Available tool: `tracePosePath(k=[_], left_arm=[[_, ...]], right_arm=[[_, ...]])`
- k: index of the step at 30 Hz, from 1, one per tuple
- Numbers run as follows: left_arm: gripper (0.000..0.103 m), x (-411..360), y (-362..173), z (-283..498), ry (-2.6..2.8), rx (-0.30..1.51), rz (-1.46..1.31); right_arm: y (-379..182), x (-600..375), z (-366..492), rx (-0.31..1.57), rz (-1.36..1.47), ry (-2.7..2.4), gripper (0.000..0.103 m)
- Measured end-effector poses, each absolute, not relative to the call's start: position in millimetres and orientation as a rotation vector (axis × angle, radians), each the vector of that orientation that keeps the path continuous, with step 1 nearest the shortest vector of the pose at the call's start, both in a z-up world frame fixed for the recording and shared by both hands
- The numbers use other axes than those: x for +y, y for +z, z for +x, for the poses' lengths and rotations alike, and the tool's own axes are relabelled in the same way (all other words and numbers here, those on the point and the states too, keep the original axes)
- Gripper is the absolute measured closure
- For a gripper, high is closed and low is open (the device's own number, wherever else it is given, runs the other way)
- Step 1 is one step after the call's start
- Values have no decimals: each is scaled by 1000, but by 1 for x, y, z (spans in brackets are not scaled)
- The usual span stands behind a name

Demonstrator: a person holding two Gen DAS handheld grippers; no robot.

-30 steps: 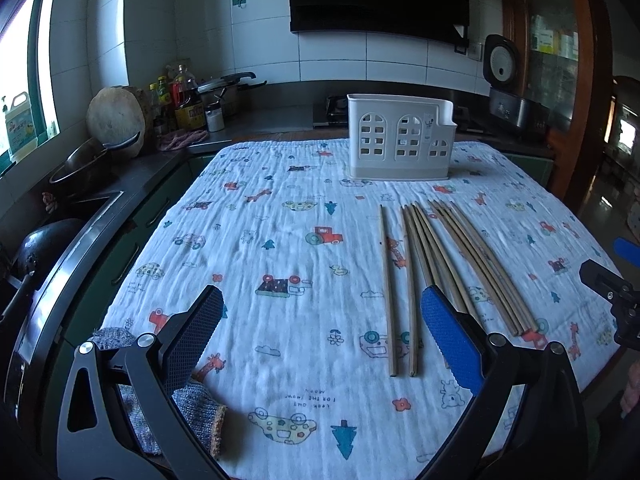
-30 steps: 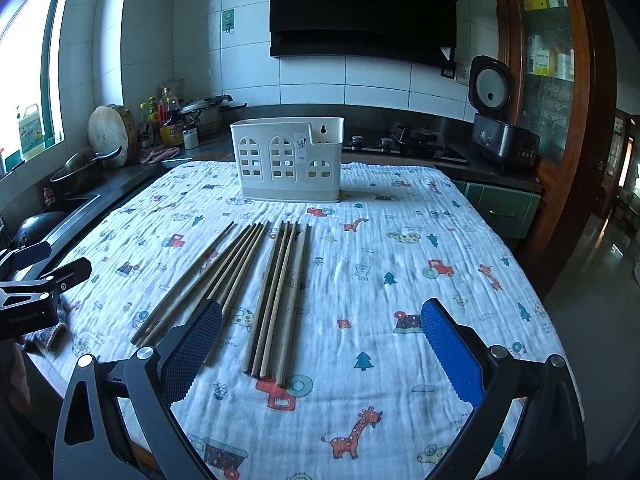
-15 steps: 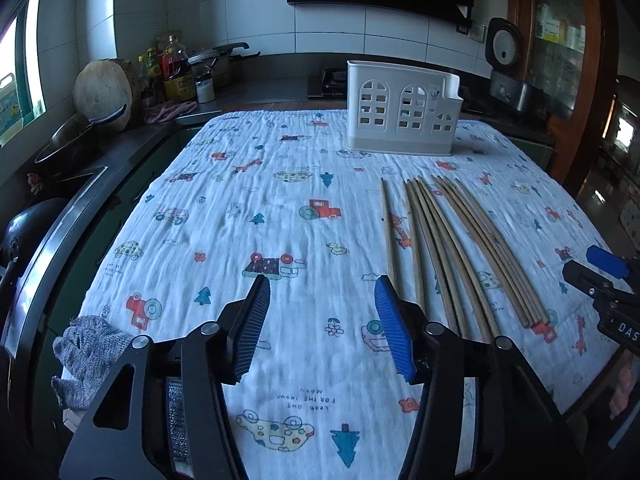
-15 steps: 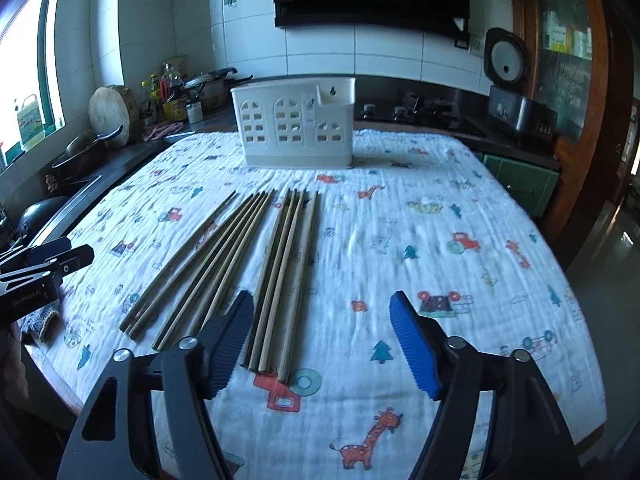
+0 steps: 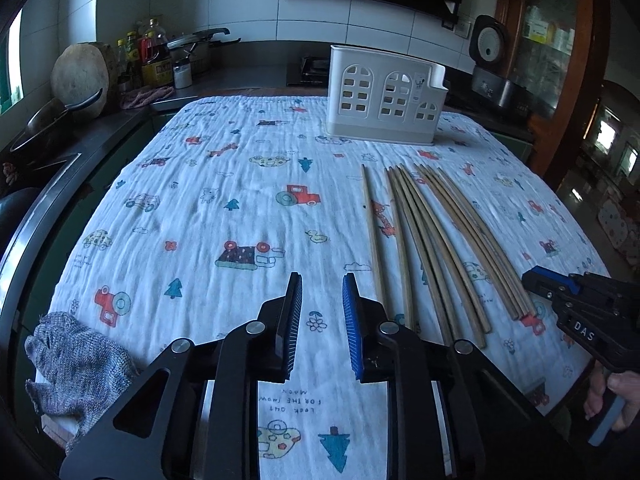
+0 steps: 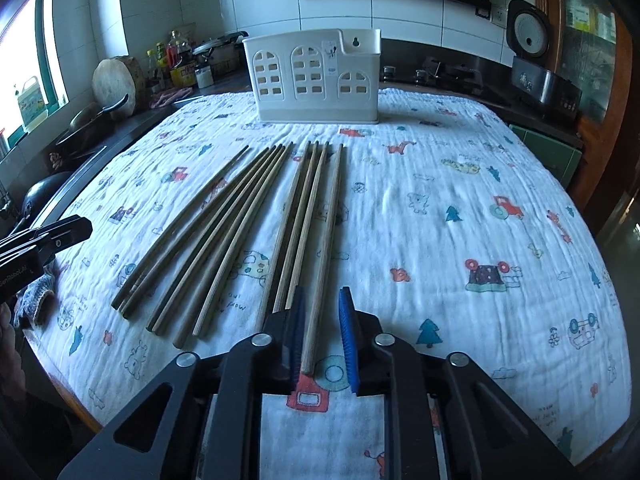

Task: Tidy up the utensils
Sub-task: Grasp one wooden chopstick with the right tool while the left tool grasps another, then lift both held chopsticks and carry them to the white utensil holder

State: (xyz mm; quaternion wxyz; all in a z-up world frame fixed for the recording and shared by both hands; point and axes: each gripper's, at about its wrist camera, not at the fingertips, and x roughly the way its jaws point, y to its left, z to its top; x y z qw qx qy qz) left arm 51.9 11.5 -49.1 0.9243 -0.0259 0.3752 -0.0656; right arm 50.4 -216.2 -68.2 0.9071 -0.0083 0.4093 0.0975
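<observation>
Both grippers had been narrowed from wide open within a second. The right gripper (image 6: 322, 330) was left slightly open around the rightmost chopstick (image 6: 326, 236), not yet clamped; the left gripper (image 5: 320, 312) held nothing, so sorting into the caddy (image 6: 316, 76) had barely begun.

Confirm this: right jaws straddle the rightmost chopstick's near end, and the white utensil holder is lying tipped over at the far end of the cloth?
Not quite. The white utensil holder stands upright, as the right wrist view shows. The rest holds: the right gripper straddles the rightmost chopstick at its near end, jaws not yet closed.
</observation>
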Motion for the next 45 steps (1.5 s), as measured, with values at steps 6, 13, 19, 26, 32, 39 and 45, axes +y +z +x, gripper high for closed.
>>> tracePosePath(k=[6, 13, 19, 26, 32, 39, 45], left_arm=[[87, 2, -51, 51, -200, 777, -58], [87, -14, -59, 59, -261, 825, -72], [87, -20, -72, 72, -250, 889, -78], [87, -22, -86, 83, -234, 944, -97], [87, -24, -88, 86, -212, 958, -86], [92, -34, -87, 90, -175, 964, -17], [97, -32, -73, 87, -214, 936, -28]], right_arm=[[-76, -214, 55, 870, -29, 194, 96], [-75, -216, 52, 860, -27, 184, 97], [-74, -225, 50, 856, -33, 168, 97], [-76, -228, 49, 861, -24, 175, 97], [-81, -229, 50, 871, -13, 180, 96], [-81, -229, 50, 863, 0, 183, 96], [-66, -233, 44, 811, 8, 176, 96]])
